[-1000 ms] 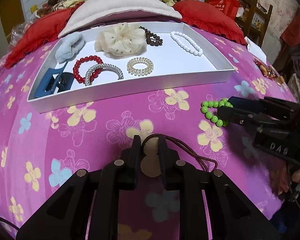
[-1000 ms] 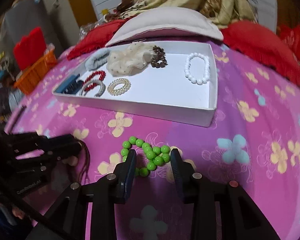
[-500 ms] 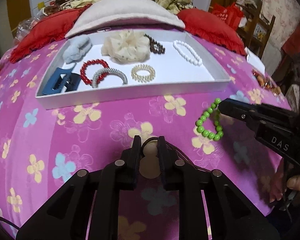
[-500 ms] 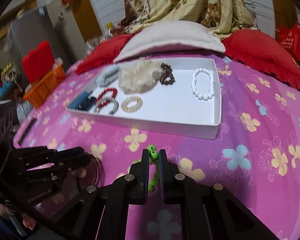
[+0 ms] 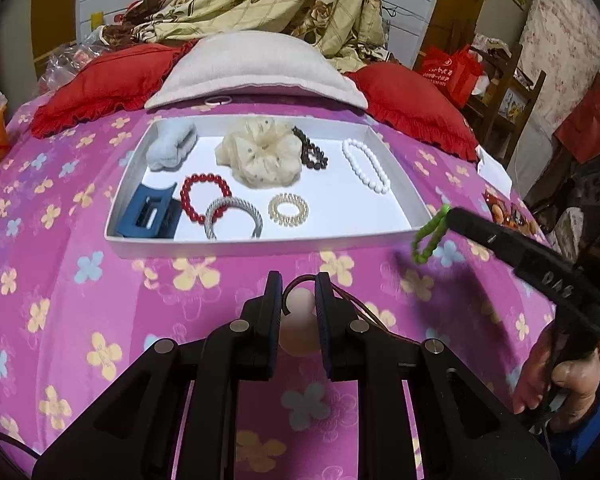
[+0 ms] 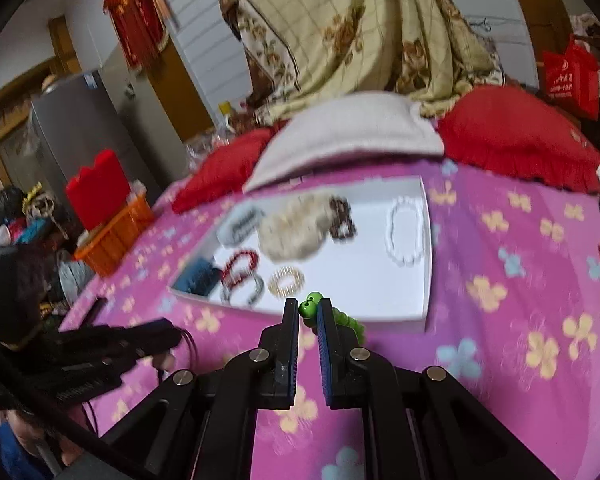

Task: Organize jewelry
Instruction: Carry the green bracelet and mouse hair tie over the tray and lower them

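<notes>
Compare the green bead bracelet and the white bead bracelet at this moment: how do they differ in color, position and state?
The green bead bracelet hangs in the air, pinched by the right tool; the white bead bracelet lies flat and untouched. The green one is outside the white tray, near its front right corner; the white one rests inside, along the right wall. Green looks motion-blurred, white sharp. Both are round-bead loops.

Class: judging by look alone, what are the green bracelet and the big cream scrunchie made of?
Green bracelet: round, glossy beads, probably plastic or glass; a highlight shows on one bead in the right tongs. Cream scrunchie: soft, sheer, ruffled fabric with a matte look.
</notes>
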Motion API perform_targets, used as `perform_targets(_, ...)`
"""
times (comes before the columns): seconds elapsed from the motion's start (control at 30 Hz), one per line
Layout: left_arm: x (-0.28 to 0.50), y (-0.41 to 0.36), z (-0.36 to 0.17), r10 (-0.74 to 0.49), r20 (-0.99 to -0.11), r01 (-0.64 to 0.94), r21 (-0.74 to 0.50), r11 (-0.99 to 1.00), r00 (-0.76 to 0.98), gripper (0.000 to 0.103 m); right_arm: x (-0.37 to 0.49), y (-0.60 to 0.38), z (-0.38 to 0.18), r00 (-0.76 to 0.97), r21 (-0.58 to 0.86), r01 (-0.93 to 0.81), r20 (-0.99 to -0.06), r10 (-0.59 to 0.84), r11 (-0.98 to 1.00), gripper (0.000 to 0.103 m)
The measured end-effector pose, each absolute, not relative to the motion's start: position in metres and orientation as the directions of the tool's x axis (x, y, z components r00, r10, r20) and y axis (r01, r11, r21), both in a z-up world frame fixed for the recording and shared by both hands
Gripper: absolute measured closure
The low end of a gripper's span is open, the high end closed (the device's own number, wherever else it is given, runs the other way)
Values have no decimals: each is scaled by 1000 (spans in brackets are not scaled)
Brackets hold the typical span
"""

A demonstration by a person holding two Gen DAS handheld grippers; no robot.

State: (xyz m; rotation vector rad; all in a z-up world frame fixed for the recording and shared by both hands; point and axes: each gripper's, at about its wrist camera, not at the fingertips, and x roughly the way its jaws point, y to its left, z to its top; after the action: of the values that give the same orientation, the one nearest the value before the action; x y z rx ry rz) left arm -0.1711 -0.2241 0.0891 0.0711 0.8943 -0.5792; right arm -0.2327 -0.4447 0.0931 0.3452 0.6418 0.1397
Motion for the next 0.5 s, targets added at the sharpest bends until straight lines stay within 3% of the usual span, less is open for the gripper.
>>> perform_targets(0.5,-100,-286,104,-408,-753,509,-114,853,517,88,-165,-481,86,790,432,20,-560,251,902,95)
